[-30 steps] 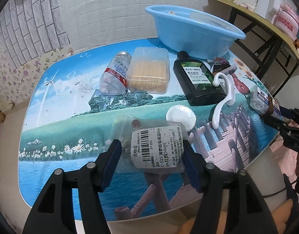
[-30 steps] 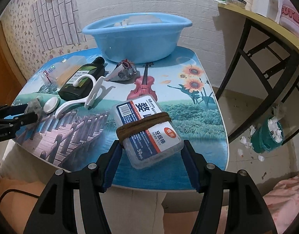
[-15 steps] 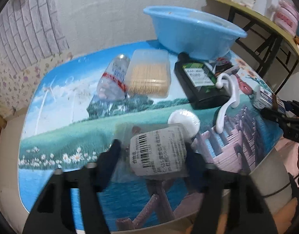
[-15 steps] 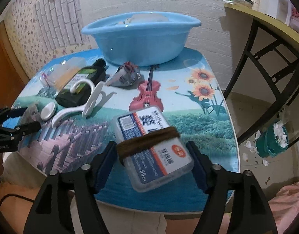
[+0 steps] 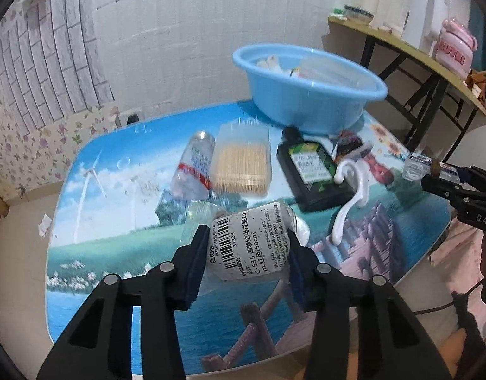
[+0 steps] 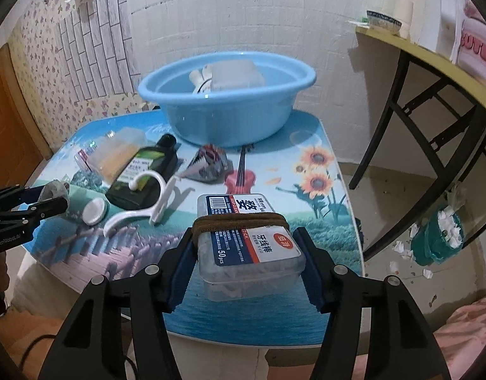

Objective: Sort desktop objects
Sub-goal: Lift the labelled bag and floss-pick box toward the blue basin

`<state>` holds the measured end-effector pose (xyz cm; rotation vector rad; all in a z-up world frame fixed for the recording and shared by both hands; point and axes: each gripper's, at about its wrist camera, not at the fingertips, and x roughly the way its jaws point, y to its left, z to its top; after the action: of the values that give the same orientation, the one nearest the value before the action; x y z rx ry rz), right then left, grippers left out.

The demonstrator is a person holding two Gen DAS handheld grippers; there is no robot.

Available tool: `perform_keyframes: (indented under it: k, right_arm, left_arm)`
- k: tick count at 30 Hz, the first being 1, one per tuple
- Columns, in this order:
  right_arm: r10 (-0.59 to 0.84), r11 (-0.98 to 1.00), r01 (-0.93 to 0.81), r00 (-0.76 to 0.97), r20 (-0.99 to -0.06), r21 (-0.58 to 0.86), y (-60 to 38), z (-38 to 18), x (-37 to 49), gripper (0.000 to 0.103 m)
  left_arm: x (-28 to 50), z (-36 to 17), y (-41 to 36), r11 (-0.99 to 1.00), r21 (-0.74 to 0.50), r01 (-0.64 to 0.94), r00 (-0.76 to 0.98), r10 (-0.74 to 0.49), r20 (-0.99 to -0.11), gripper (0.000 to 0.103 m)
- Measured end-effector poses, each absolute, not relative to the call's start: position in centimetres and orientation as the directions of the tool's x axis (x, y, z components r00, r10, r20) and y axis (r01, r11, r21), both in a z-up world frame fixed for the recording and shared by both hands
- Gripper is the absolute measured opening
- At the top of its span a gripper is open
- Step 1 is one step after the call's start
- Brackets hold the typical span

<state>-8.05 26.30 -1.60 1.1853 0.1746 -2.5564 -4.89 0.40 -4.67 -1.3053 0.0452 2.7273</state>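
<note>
My left gripper (image 5: 246, 236) has its jaws closing, and the pads press a clear plastic bag with a barcode label (image 5: 243, 248), held a little above the table (image 5: 116, 196). My right gripper (image 6: 245, 234) is also closing, its pads against the sides of a clear floss-pick box (image 6: 243, 221) with a brown band around it, lifted off the table. The right wrist view shows the left gripper (image 6: 53, 201) at the left edge with the bag. A blue basin (image 5: 306, 107) with several items in it stands at the back of the table.
On the table lie a water bottle (image 5: 195, 167), a toothpick box (image 5: 243, 164), a dark bottle (image 5: 312, 171), a white hook (image 5: 353, 196), a white round lid (image 6: 94, 210) and a snack packet (image 6: 208, 164). At the right are a side table (image 6: 432, 63) and a green bin (image 6: 439, 237).
Both grippers have risen with their things. The left jaws have narrowed onto the bag, which was lying on the table. The floss-pick box is now off the surface.
</note>
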Motion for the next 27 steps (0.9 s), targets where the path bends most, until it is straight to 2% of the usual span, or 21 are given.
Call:
perform_keyframes:
  k: [16, 27]
  right_arm:
    - [-0.276, -0.933, 0.36, -0.69, -0.67, 0.013, 25.4, 4.2, -11.9, 0.055]
    - [-0.29, -0.919, 0.394, -0.676, -0.677, 0.0, 23.4, 3.3, -17.1, 0.055]
  left_arm:
    - [-10.5, 1.8, 2.3, -0.985, -0.025, -0.168, -0.702, 0.137, -0.699, 0.044]
    - [-17.0, 1.5, 5.3, -0.975, -0.026, -0.222, -0.694, 0.176, -0.698, 0.045]
